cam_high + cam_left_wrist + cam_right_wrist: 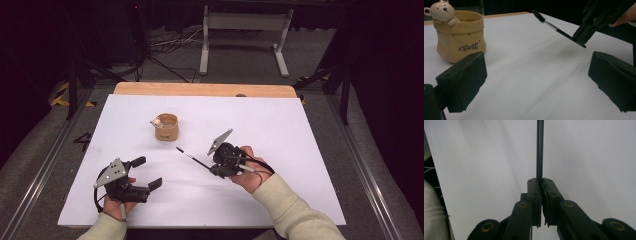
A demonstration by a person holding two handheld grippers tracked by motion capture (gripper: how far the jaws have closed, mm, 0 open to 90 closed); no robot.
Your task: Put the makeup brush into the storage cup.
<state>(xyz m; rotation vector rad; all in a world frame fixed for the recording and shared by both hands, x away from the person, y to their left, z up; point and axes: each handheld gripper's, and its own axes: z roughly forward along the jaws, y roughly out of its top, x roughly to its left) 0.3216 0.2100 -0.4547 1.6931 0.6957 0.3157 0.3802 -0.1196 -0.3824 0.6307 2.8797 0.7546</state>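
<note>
High view: my left gripper [142, 174] rests below-left of the pot [166, 127], jaws spread, holding nothing; my right gripper [216, 166], below-right of the pot, is pinched on the brush [192, 158], held clear of the table with its bristles aimed at the pot; the carry is on, I judge; next, tip the bristle end over the pot's rim.

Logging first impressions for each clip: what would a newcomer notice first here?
The right gripper at centre-right of the white table, clamped on a thin black brush that points toward a tan pot with a small bear on its rim. The left gripper sits open near the table's front left.
</note>
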